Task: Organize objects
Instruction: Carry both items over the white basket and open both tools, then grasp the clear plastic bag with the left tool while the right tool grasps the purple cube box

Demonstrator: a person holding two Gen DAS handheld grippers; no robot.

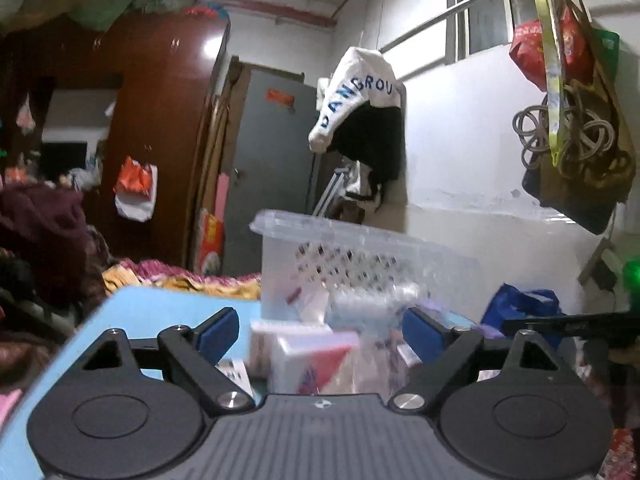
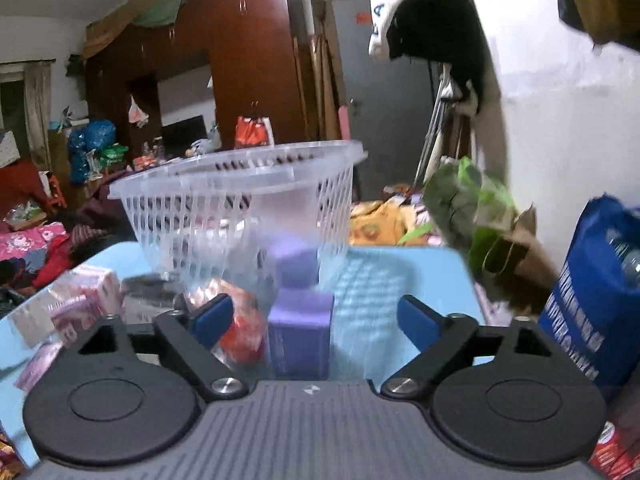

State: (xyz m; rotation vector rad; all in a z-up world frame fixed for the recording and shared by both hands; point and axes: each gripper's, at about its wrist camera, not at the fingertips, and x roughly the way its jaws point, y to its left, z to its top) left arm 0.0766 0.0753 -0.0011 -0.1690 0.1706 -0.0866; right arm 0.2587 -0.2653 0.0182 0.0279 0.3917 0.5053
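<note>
A clear plastic basket (image 1: 360, 248) stands on a light blue table (image 1: 160, 308), with packets inside. My left gripper (image 1: 320, 330) is open, and white and red boxes (image 1: 308, 360) lie between its fingers on the table. In the right wrist view the same basket (image 2: 240, 196) stands ahead, with a purple box (image 2: 298, 266) seen through its wall. My right gripper (image 2: 316, 318) is open around a second purple box (image 2: 300, 332) on the table (image 2: 400, 280); a red packet (image 2: 240, 332) lies just left of it.
Pink and white boxes (image 2: 80, 300) lie at the table's left. A blue bag (image 2: 592, 300) stands at the right edge and a green and brown bag (image 2: 480, 216) behind it. A bed with clothes and a brown wardrobe (image 1: 160, 120) lie beyond.
</note>
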